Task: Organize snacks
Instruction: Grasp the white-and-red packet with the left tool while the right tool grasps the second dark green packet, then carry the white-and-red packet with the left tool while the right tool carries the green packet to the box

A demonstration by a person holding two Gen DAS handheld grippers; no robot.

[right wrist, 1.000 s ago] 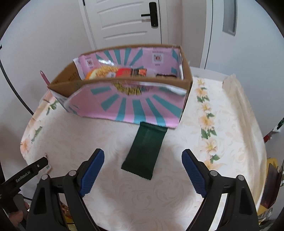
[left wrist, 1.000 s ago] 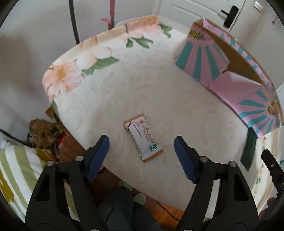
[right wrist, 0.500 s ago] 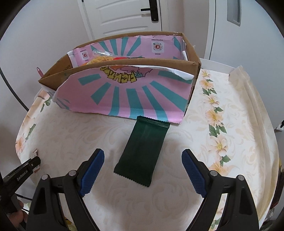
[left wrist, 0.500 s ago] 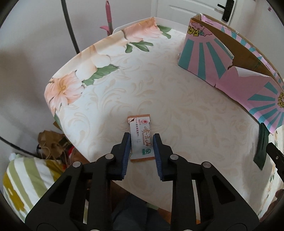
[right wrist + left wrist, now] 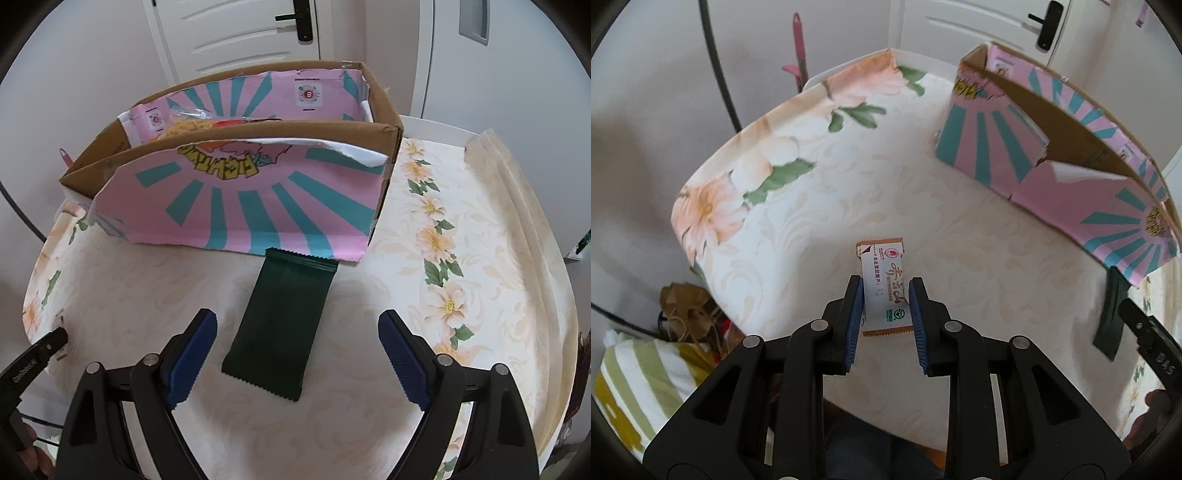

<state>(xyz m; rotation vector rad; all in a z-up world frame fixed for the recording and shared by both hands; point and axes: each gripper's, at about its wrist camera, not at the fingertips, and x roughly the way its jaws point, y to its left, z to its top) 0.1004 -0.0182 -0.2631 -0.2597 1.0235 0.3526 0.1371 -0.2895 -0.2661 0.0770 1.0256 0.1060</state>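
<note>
Nearest the lens in the left wrist view, the left claw [image 5: 885,321] is clenching the lower half of a small white snack packet [image 5: 882,286], its blue pads pressing the two long edges while the packet is lying flat on the floral-clothed desk [image 5: 798,206] close to the near edge. The packet's long axis is running straight away from the claw, its orange-trimmed far end jutting clear of the pads. Across the desk, the right claw [image 5: 297,360] is hanging released, jaws standing wide, with a dark green wrapper [image 5: 280,317] lying flat between and just beyond them, untouched; its long axis too is pointing away, and its far end is touching the base of the pink-and-teal cardboard box [image 5: 258,206]. That open-topped box, already holding some snacks, is sitting farther back, well apart from the white packet and to its right.
</note>
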